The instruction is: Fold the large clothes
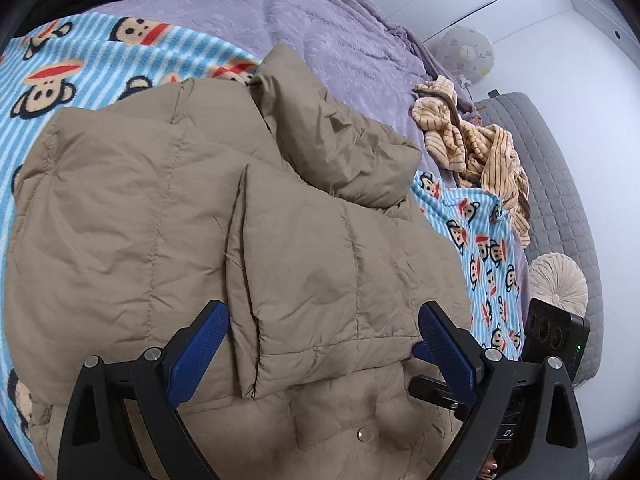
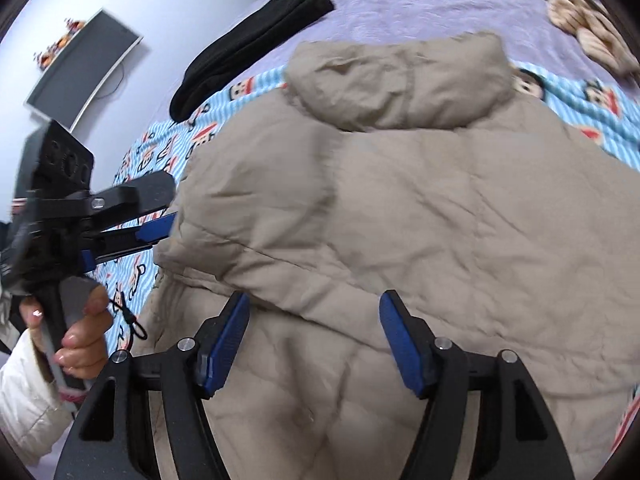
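- Left wrist view: the left tongs are spread wide and grasp nothing; their blue ribbed pads hover over the jacket's hem.
- A folded sleeve panel of the jacket lies between the fingers.
- Right wrist view: the right tongs are also wide apart and empty, poised above the jacket's lower edge.
- The left tongs appear there at the jacket's left edge, seemingly touching the fabric, though blur hides the contact.
- The jacket is tan, quilted and puffy, with stitched seams and a metal snap; its hood lies at the far end.
- Beneath it lies a fleecy blue-striped monkey blanket, spread over a lilac bed cover.
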The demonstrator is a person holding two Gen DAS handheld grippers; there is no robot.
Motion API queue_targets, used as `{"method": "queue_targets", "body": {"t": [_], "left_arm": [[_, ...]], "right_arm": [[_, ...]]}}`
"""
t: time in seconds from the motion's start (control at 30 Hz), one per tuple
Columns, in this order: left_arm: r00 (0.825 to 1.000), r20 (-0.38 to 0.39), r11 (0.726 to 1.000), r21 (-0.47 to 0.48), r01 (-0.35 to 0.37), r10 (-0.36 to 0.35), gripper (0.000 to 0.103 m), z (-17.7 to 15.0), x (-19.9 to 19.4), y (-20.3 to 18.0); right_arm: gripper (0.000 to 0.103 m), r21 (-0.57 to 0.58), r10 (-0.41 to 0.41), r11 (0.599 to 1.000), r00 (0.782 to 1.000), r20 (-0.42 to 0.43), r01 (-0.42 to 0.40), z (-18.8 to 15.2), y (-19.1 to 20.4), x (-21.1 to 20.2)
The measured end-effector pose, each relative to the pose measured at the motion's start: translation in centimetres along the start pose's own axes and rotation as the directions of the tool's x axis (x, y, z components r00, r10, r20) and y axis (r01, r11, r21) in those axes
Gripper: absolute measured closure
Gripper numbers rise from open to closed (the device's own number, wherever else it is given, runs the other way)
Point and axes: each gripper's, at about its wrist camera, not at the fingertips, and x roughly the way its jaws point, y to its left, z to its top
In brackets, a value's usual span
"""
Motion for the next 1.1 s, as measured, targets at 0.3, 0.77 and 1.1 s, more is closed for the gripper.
{"method": "queue_targets", "body": {"t": [0.3,0.77,1.1], "left_arm": [[0.990,-0.090,0.994,0.017,-0.112,0.113,0.091,0.7,4.5,-1.6],[0.952,0.002,0.943,0.134,-0.304,0.307,0.091,-1.2,1.5,0.5],[0.885,0.142,0.883,0.100,-0.459,0.444,0.087,-1.5,-5.0,1.1]], "right_arm": [[0.032,0.171,-0.176,0.969,0.984,-0.039,0.180,-5.6,-9.6,-5.2],[0.103,0.382,-0.339,0.869,0.941,0.001,0.313,-4.5,-19.6,-5.9],[0.099,0.343,-0.332,0.879,0.942,-0.056,0.331,-6.8,-16.9,-8.6]]}}
